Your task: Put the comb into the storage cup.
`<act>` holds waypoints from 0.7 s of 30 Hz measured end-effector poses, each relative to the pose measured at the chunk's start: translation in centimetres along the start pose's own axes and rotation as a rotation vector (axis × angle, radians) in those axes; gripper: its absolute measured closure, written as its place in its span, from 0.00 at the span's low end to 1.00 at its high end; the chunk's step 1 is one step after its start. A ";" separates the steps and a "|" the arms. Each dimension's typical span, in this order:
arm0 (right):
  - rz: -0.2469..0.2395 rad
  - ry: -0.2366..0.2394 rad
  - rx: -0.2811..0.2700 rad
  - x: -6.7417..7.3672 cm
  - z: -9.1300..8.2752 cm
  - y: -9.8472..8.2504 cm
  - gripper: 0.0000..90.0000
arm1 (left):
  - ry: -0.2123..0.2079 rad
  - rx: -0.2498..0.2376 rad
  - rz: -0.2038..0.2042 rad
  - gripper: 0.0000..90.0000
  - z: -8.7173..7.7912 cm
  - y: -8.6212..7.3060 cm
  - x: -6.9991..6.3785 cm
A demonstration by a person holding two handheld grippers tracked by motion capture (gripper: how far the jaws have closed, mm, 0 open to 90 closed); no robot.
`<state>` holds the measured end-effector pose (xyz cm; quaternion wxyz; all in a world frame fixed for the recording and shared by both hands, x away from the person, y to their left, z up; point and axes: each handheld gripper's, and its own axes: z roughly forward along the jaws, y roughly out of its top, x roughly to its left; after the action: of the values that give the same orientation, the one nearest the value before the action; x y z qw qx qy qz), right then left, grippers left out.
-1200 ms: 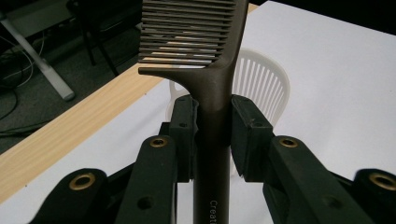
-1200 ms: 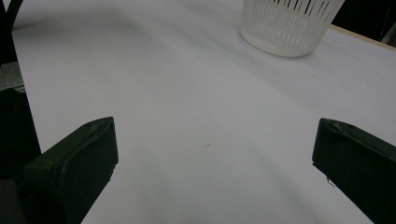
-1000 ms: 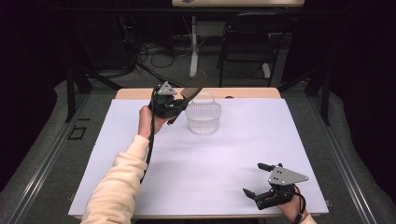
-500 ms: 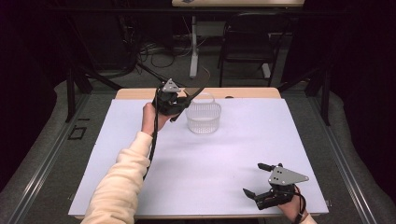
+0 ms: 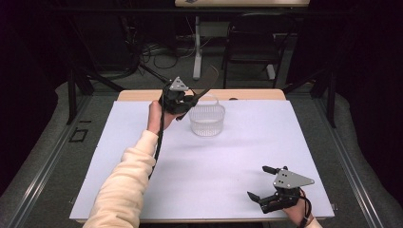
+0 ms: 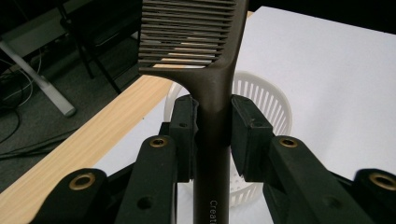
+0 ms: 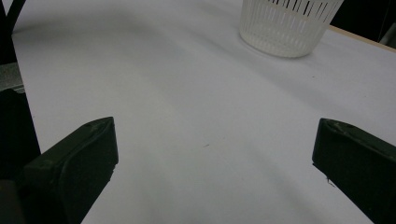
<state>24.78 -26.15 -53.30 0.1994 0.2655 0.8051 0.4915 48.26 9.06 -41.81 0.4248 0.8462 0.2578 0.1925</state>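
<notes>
From the high view, the left gripper (image 5: pixel 189 100) is raised over the far part of the white table cover (image 5: pixel 228 185), just left of one white slotted plastic basket (image 5: pixel 207 119), and it holds one dark brown plastic comb (image 5: pixel 203 91) whose toothed end sticks out to the right above the basket's rim; whether the basket holds anything cannot be told from here. The right gripper (image 5: pixel 262 183) rests near the front right corner of the cover, well apart from the basket, its jaws spread wide with nothing between them. In the left gripper view, the comb (image 6: pixel 211 93) stands straight up between the two black pads (image 6: pixel 245 130), which press on its handle from both sides, and the basket (image 6: pixel 266 100) lies just behind and below it. In the right gripper view, the right gripper (image 7: pixel 212 154) has both jaws far apart over bare cover (image 7: pixel 154 93), and the single basket (image 7: pixel 285 25) sits far ahead at the top.
</notes>
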 end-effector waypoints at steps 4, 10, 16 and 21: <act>-0.001 0.000 0.000 0.0 0.0 0.0 0.00 | 0.000 0.003 0.010 0.80 0.2 0.2 0.0; -0.003 0.001 -0.001 0.0 0.0 0.0 0.00 | -0.003 -0.002 0.022 0.80 0.5 0.5 0.0; -0.002 0.000 -0.004 0.0 0.0 0.0 0.00 | -0.007 -0.019 0.039 0.80 0.6 1.1 -0.2; -0.002 0.000 -0.005 0.0 0.0 0.0 0.00 | -0.008 -0.026 0.053 0.80 0.7 1.5 -0.3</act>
<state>24.79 -26.18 -53.28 0.2008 0.2642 0.8041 0.4933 48.80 7.66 -41.07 0.4315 0.8479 0.2313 0.2036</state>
